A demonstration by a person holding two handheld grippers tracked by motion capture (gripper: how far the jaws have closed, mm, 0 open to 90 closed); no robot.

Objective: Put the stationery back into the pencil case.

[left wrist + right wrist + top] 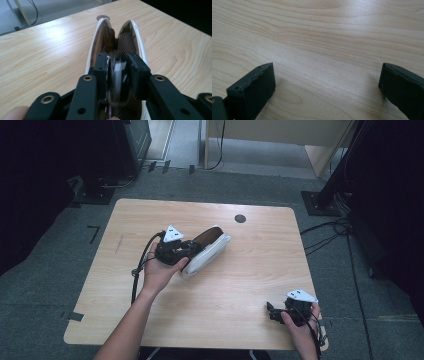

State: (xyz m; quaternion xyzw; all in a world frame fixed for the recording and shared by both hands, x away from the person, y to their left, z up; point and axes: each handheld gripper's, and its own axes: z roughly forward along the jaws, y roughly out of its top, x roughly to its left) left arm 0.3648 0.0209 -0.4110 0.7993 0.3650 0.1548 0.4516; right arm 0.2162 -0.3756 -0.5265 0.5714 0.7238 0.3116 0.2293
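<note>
A white slip-on shoe (207, 251) with a brown lining lies on its side near the middle of the wooden table (240, 290). My left gripper (189, 251) meets it at the near end. In the left gripper view the two black jaws of this gripper (117, 62) stand close together at the shoe's (98, 37) near end. They pinch a blurred dark part of it between the pads. My right gripper (271, 311) rests low at the table's front right, and its jaws (327, 75) are wide open over bare wood.
A round dark cable hole (240, 218) sits in the table top beyond the shoe. Black stands and cables (325, 227) lie on the grey carpet to the right and at the back left. The table's front edge runs just below the right hand.
</note>
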